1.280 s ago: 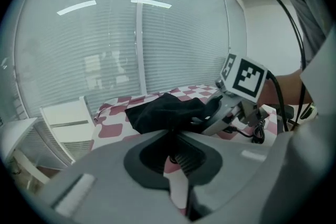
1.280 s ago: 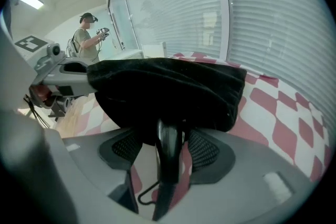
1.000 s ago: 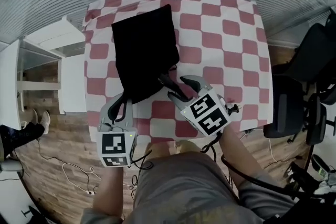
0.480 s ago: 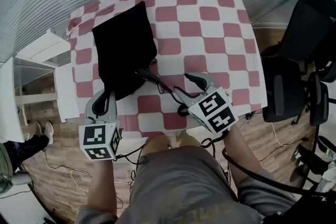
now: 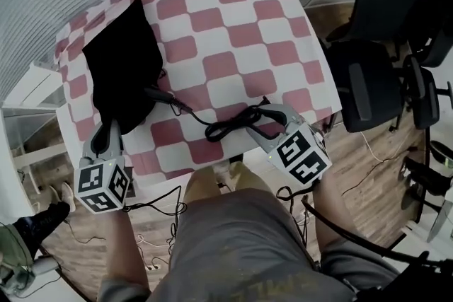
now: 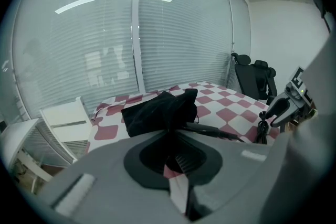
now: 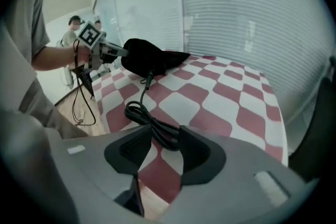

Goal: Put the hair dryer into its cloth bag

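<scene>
Checkered tabletop (image 5: 233, 32) is holding the bag (image 5: 120, 64), with the hair dryer (image 5: 164, 97) seemingly mostly inside. The left claw (image 5: 106, 134) is pinching the bag's edge, and the right claw (image 5: 264, 114) is clamping the cord (image 5: 228, 128) outside the bag.

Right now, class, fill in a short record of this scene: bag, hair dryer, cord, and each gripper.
cloth bag: black, lying on the checked tablecloth, towards its left side
hair dryer: mostly inside the bag, dark end sticking out
cord: runs from the dryer to a coiled bundle
left gripper: shut on the bag's edge
right gripper: shut on the coiled cord
</scene>
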`<state>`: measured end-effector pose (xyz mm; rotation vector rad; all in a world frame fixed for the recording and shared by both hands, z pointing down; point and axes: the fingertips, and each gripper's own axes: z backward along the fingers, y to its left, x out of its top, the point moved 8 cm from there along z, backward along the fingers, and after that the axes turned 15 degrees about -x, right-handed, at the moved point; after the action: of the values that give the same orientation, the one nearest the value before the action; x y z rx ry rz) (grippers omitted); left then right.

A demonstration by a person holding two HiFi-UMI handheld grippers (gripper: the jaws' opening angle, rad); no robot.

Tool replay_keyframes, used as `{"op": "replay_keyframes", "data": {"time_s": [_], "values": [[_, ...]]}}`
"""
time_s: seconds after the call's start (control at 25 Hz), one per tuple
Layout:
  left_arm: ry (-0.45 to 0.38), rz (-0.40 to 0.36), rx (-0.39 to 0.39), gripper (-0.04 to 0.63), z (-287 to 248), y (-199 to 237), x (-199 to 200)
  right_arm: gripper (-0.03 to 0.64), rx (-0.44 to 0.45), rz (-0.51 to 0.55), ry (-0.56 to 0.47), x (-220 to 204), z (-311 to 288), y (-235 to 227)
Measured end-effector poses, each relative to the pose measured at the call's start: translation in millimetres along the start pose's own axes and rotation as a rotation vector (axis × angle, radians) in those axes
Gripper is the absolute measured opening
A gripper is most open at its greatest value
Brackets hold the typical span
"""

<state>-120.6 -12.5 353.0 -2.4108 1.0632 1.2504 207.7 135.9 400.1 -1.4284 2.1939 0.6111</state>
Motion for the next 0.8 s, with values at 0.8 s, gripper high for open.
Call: {"op": "replay_keyframes", "data": {"time_s": [0.8], "values": [[0.015, -0.018, -0.078, 0.012, -9.0, -0.2, -1.5, 0.239, -0.028, -0.496, 0.205, -19.1, -29.7, 16.2]]}}
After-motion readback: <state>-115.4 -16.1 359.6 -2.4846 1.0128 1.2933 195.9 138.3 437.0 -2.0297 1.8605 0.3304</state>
